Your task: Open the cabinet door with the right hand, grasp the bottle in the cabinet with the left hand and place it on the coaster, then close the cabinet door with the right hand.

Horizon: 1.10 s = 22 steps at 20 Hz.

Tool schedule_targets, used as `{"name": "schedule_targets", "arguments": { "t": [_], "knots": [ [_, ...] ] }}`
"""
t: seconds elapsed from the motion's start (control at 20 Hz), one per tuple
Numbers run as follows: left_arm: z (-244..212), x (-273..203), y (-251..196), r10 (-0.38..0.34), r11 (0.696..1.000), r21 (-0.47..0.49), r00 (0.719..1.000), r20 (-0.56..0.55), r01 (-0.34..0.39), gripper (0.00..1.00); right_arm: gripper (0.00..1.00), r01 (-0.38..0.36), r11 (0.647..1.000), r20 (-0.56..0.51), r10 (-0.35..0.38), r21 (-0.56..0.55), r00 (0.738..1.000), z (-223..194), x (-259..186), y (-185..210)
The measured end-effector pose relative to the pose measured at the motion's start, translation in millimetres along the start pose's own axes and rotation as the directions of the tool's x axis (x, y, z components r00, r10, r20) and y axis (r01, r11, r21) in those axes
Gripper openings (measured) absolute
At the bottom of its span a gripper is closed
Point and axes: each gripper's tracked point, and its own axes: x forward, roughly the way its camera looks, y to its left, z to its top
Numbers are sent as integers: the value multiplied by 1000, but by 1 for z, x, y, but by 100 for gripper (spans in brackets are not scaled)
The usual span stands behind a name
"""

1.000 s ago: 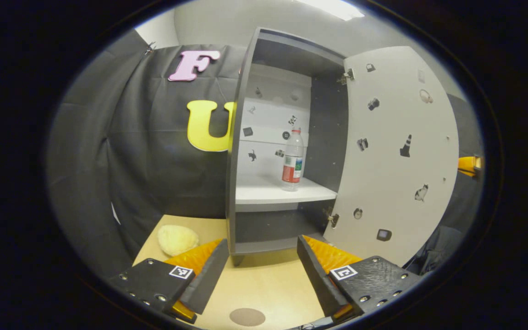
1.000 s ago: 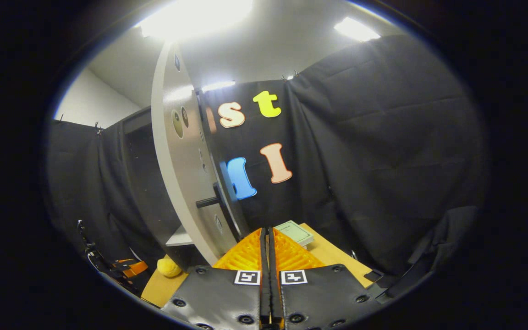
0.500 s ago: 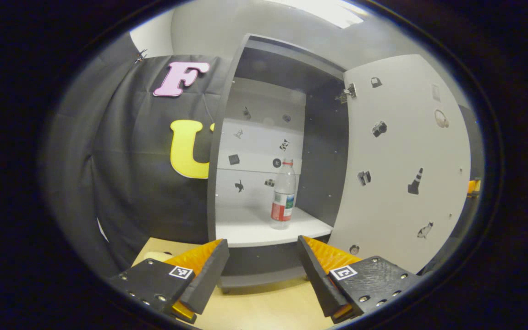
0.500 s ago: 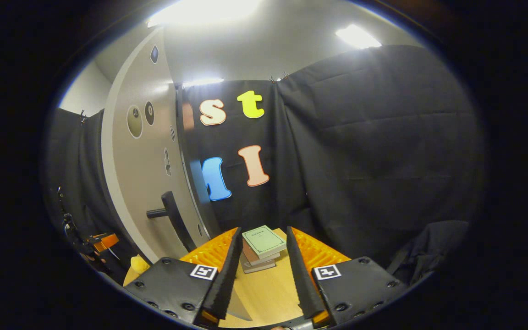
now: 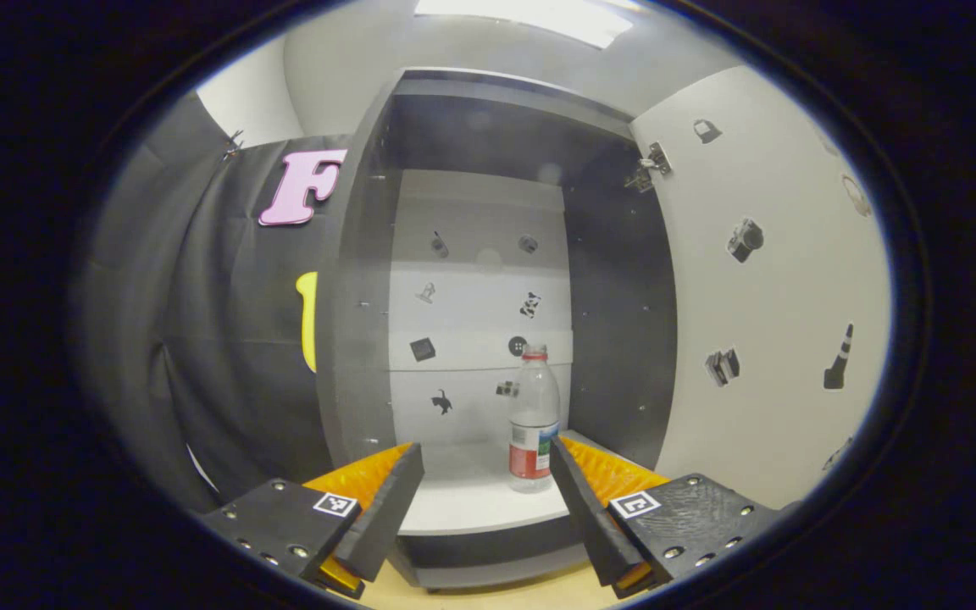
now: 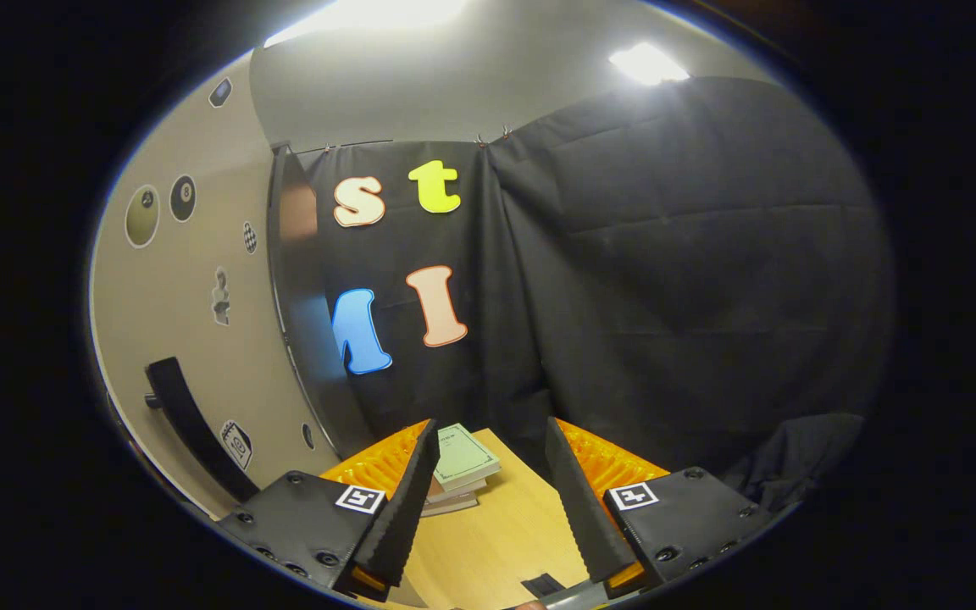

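Since the earlier frames the left gripper (image 5: 484, 496) has advanced toward the cabinet, so the bottle (image 5: 532, 419) now appears larger and lower, right of centre in the left gripper view, just inside the right-hand finger; the right gripper (image 6: 488, 500) has let go of the door handle (image 6: 191, 428) and drawn clear, its fingers now spread apart. Bottle: upright on the white shelf (image 5: 471, 500) at the lower centre of the frame, near the dark right inner wall, not yet touched. Left gripper fingers: spread wide, empty, tips level with the shelf's front edge. Cabinet door (image 5: 776, 296): swung fully open, at the right of the left gripper view and the left of the right gripper view. Progress, as judged: door opening done; grasp, placement on the coaster and door closing remain. Clearance: open room to the left of the bottle on the shelf, little between bottle and right wall; the shelf lip lies beneath the approach. Books (image 6: 463, 462) lie on the desk (image 6: 496, 542) ahead of the right gripper
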Motion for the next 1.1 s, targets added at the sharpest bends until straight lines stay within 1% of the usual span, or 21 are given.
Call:
{"name": "schedule_targets", "arguments": {
  "t": [0.05, 0.1, 0.15, 0.2, 0.3, 0.35, 0.4, 0.45, 0.5, 0.55, 0.6, 0.65, 0.7, 0.8, 0.9, 0.95, 1.1],
  "knots": [
    [-3, 11, -5, -7, 1000, -2, 1000, 2, 7, 92, 81, -4, 1000, 2, 4, 7, 1000, 0, 5, 0],
    [-8, 22, -8, -10, 1000, -4, 1000, -7, 10, 89, 73, -7, 1000, 1, 7, 11, 1000, 1, 10, -2],
    [-13, 32, -11, -14, 1000, -5, 1000, -20, 14, 89, 73, -8, 1000, 1, 8, 14, 1000, 1, 14, -2],
    [-18, 43, -14, -21, 1000, -6, 999, -34, 21, 89, 81, -9, 1000, 1, 9, 12, 1000, 1, 18, -4],
    [-25, 64, -26, -50, 999, -10, 998, -50, 49, 89, 81, -1, 1000, 1, 1, -7, 1000, 0, 24, -9],
    [-28, 73, -31, -62, 998, -13, 996, -56, 62, 92, 83, 8, 1000, -6, -8, -19, 1000, -2, 29, -12],
    [-32, 82, -34, -71, 997, -20, 995, -63, 70, 92, 87, 21, 999, -14, -21, -34, 1000, -4, 31, -17],
    [-40, 91, -36, -70, 997, -31, 994, -82, 68, 92, 96, 24, 999, -20, -25, -46, 999, -7, 33, -19],
    [-46, 99, -38, -74, 996, -52, 992, -102, 69, 92, 89, 30, 998, -23, -31, -52, 999, -8, 34, -20],
    [-52, 106, -43, -80, 995, -76, 990, -120, 72, 89, 89, 32, 998, -28, -34, -50, 999, -9, 36, -21],
    [-56, 114, -48, -93, 992, -94, 987, -129, 82, 89, 96, 30, 999, -39, -31, -42, 999, -14, 38, -22],
    [-59, 121, -48, -98, 992, -98, 986, -135, 85, 92, 96, 32, 999, -51, -33, -35, 998, -17, 40, -23],
    [-61, 129, -48, -96, 992, -89, 986, -139, 84, 89, 96, 37, 999, -63, -39, -33, 997, -20, 44, -25],
    [-60, 140, -51, -91, 994, -66, 987, -135, 83, 95, 97, 50, 998, -82, -54, -47, 995, -25, 46, -32],
    [-61, 152, -53, -90, 995, -51, 987, -133, 84, 89, 97, 57, 996, -89, -62, -63, 994, -26, 50, -35],
    [-62, 157, -54, -91, 995, -49, 987, -131, 86, 92, 97, 59, 996, -88, -65, -67, 994, -25, 51, -37],
    [-60, 171, -55, -93, 995, -54, 988, -122, 87, 92, 96, 67, 996, -77, -72, -65, 994, -22, 56, -41]
  ]
}}
